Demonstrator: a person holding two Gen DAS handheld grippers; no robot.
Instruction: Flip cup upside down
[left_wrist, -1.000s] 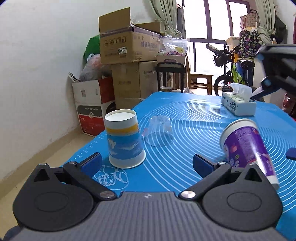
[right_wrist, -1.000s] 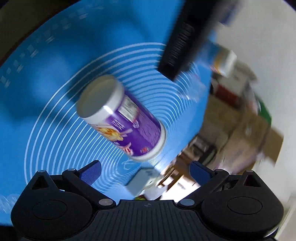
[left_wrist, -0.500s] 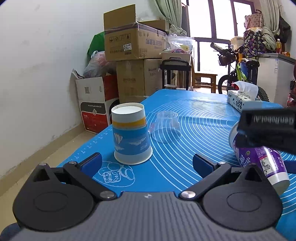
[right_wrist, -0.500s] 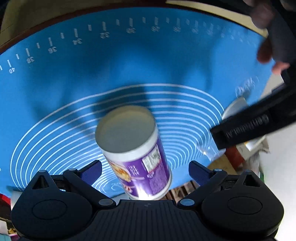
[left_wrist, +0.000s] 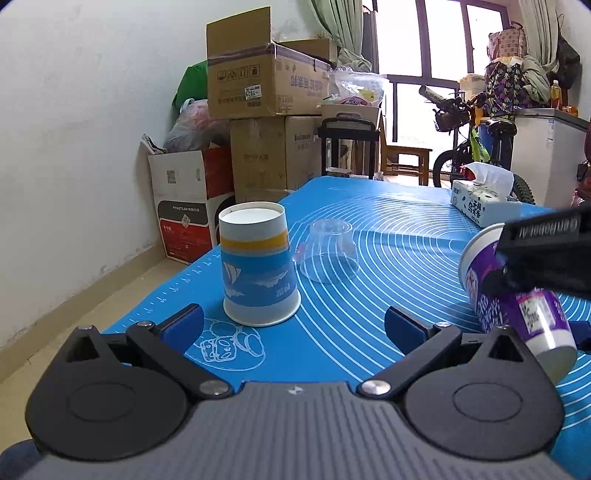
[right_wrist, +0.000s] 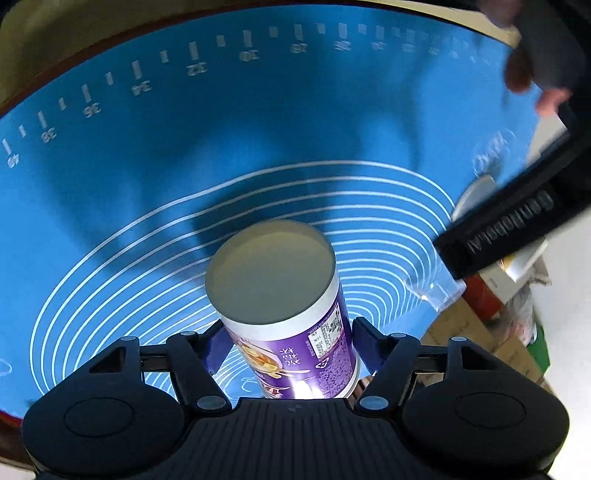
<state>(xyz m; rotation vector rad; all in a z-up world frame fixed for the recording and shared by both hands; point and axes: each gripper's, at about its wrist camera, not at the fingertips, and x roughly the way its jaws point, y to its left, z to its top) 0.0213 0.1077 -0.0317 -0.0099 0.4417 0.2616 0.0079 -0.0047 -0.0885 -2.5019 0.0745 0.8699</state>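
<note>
Right gripper (right_wrist: 286, 350) clamped on the tall purple paper cup (right_wrist: 291, 321), tilted above the blue silicone mat (right_wrist: 184, 147).

The cup's white flat base faces the right wrist camera, and both blue pads press its sides. Left of the purple cup, the left gripper (left_wrist: 293, 323) hangs spread wide and empty near the inverted blue-and-white paper cup (left_wrist: 256, 264); just behind that cup stands a clear plastic cup (left_wrist: 330, 251), apparently also upside down.
</note>
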